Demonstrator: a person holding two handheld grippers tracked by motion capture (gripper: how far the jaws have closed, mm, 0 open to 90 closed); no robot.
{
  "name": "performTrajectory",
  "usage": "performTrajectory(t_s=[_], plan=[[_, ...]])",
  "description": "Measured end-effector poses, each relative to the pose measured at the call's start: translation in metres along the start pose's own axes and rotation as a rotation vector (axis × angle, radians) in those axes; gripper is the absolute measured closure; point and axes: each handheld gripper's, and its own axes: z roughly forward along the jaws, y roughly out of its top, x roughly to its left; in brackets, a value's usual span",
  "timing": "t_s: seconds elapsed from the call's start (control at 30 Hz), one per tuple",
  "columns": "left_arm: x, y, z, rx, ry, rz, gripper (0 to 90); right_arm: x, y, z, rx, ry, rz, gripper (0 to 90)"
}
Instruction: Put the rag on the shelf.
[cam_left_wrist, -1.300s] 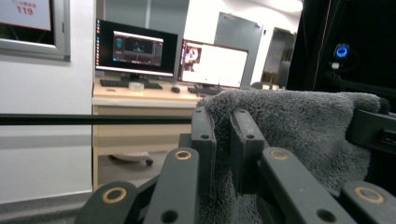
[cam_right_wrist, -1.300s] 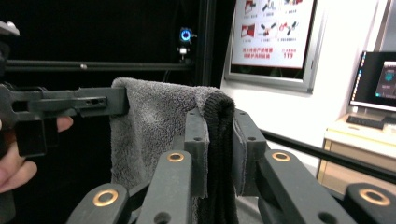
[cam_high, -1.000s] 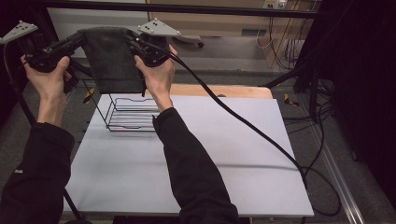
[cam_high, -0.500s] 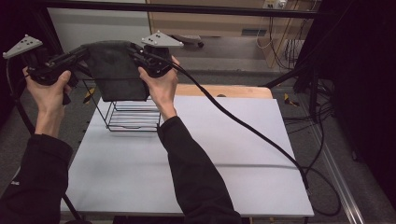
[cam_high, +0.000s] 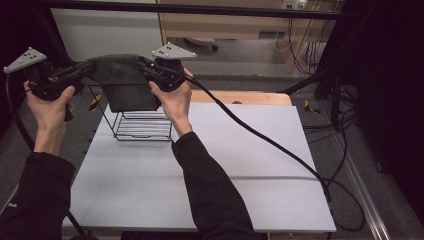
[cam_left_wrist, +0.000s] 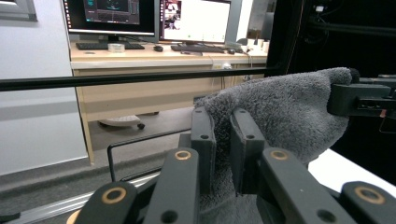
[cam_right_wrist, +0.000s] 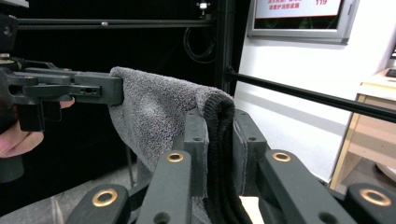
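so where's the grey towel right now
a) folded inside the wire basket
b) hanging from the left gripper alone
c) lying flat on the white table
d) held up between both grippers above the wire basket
d: the grey towel hangs stretched between the left gripper and the right gripper, each shut on a top corner, above the wire basket.

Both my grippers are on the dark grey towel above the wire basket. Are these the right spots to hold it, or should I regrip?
Keep them. The left gripper and right gripper each clamp an upper corner of the dark grey terry towel, coming in from opposite ends. That keeps the top edge stretched and lets the folded cloth hang flat above the black wire basket.
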Motion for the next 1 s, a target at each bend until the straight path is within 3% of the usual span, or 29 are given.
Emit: performTrajectory(t_s=[0.37, 0.7, 0.83, 1.0], plan=[[-0.003, -0.013, -0.011, 0.036, -0.016, -0.017, 80.4, 0.008, -0.005, -0.007, 0.049, 0.057, -0.026, 78.6], [-0.006, -0.020, -0.020, 0.120, -0.018, -0.013, 78.6, 0.013, -0.007, -0.011, 0.116, 0.094, -0.045, 78.4], [-0.008, -0.013, -0.026, 0.142, -0.010, -0.005, 74.0, 0.014, -0.008, -0.011, 0.124, 0.100, -0.054, 78.2], [-0.010, 0.006, -0.032, 0.128, 0.012, -0.022, 70.2, 0.016, -0.010, -0.011, 0.125, 0.100, -0.062, 78.1]])
